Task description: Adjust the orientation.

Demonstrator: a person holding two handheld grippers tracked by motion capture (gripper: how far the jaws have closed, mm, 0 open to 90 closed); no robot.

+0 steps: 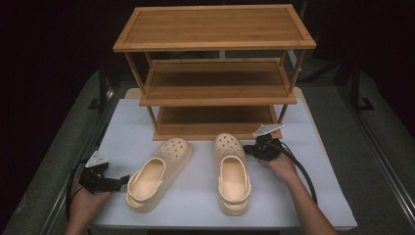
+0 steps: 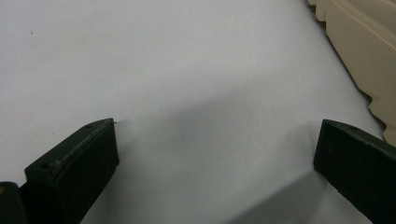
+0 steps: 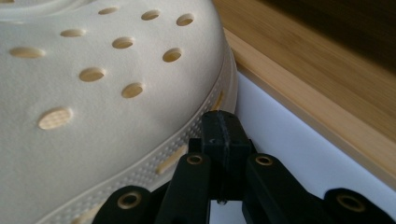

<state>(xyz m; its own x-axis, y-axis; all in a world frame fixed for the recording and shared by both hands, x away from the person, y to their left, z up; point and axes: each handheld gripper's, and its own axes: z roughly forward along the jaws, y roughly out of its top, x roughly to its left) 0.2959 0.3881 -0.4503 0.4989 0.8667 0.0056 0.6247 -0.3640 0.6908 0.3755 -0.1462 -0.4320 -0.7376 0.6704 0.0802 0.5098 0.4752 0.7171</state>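
Standing on the white bench (image 1: 303,196), two cream clogs lie side by side in front of a wooden three-tier rack (image 1: 215,73). The right clog (image 1: 231,169) points its toe at the rack's bottom shelf, and the right tongs (image 1: 250,148), jaws pressed together with nothing between them, sit against its perforated toe rim, wedged between shoe and rack. The left clog (image 1: 156,171) lies angled; the left tongs (image 1: 123,180) rest just beside its heel, jaws wide apart over bare bench.
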